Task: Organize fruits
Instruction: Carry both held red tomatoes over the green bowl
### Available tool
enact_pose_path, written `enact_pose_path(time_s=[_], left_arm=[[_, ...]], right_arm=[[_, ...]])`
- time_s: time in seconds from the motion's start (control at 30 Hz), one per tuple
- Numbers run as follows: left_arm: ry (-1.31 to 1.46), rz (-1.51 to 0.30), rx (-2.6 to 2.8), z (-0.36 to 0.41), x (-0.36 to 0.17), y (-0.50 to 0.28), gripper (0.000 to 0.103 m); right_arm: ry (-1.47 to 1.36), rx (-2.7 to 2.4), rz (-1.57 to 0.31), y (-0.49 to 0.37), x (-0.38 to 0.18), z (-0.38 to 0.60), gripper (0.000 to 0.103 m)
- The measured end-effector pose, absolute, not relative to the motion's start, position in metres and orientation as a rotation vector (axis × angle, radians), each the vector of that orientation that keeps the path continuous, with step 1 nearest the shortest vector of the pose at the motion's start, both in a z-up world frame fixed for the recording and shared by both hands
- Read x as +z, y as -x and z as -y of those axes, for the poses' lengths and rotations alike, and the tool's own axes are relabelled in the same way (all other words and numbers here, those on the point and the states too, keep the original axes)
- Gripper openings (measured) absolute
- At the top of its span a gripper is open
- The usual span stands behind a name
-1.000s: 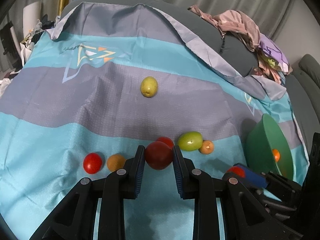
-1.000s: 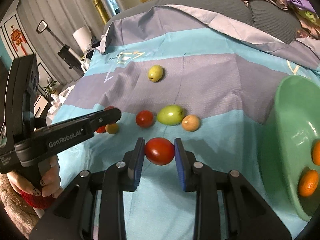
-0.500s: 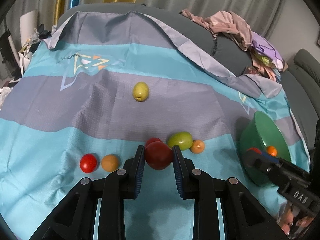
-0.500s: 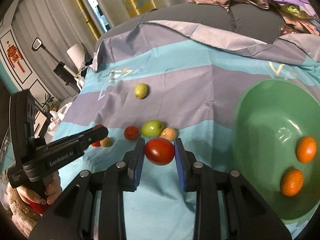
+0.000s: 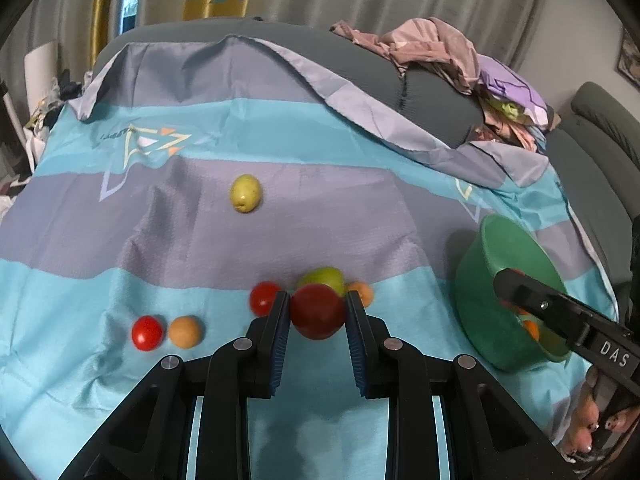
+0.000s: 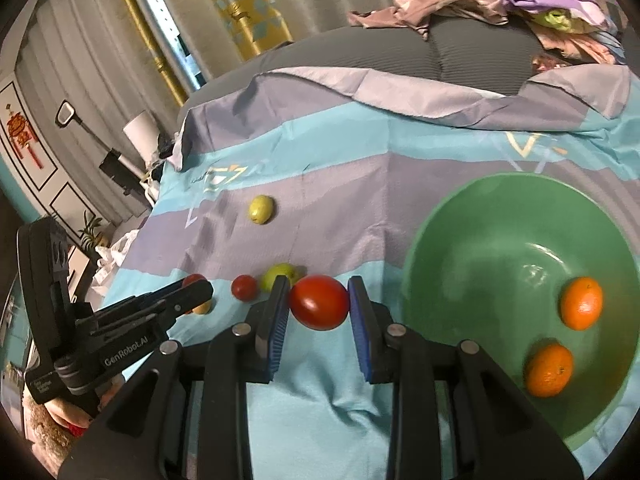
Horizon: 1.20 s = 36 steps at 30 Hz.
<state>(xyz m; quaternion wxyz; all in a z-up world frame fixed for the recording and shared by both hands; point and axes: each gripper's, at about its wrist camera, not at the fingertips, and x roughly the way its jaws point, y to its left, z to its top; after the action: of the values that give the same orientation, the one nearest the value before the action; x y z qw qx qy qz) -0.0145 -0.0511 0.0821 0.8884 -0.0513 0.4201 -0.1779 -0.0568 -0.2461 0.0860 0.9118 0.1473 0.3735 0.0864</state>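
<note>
Right wrist view showed the right tool (image 6: pixel 319 302) clamped on a red tomato (image 6: pixel 319 302) just left of the green bowl (image 6: pixel 448 240), while the left tool (image 5: pixel 317 312) gripped a dark red fruit (image 5: pixel 317 312) farther left.

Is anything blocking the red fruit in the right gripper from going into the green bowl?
Nothing visible. The right hand-held gripper holds the red fruit beside the green bowl, whose open side holds only two oranges.
</note>
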Motion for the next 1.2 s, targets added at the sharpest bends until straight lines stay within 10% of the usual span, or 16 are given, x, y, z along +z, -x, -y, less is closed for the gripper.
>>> enact_pose_path(time_s=[1.2], left_arm=[[0.044, -0.844, -0.546, 0.172, 0.100, 0.024, 0.028]], right_arm=[[-0.463, 0.046, -0.658, 0.092, 0.107, 0.340, 0.030]])
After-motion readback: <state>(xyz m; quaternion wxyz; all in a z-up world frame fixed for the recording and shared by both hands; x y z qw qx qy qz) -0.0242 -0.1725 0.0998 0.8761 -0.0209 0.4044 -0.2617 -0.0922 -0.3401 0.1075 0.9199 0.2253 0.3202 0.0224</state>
